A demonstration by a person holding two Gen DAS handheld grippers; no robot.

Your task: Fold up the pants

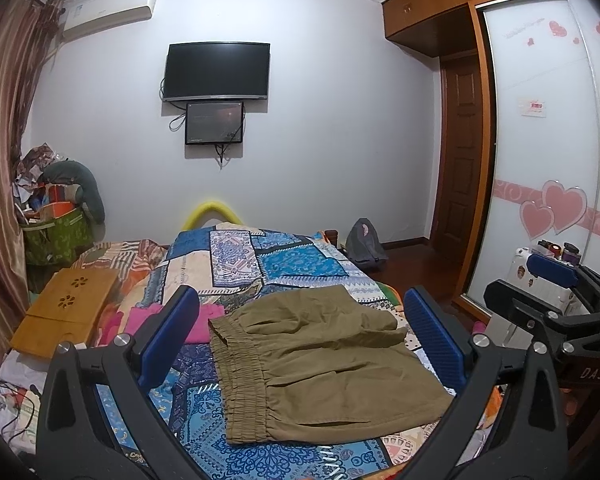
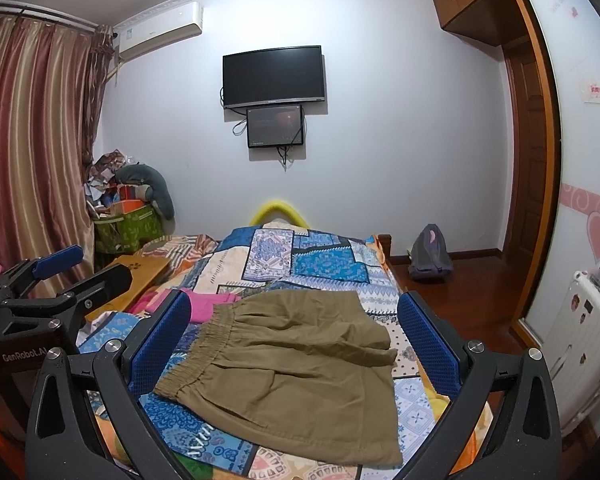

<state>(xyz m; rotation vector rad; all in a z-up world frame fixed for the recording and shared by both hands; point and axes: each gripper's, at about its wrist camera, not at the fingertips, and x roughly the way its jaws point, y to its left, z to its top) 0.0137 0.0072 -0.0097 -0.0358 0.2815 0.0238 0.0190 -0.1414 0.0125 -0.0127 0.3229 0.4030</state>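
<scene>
Fingers of both grippers are spread wide & hold nothing: the left gripper (image 1: 302, 336) and right gripper (image 2: 294, 342) hover above the bed (image 1: 300, 264), each framing the khaki pants (image 1: 320, 364) between its 2 blue pads. The pants lie flat on the patchwork quilt (image 2: 324, 264), looking already doubled into a compact rectangle, elastic waistband (image 2: 198, 350) toward the left, pink cloth (image 1: 210, 320) just beside it. Judged stage: approx. btwn folds or near done; next move would need lowering to pinch an edge w/o bunching the layers.
</scene>
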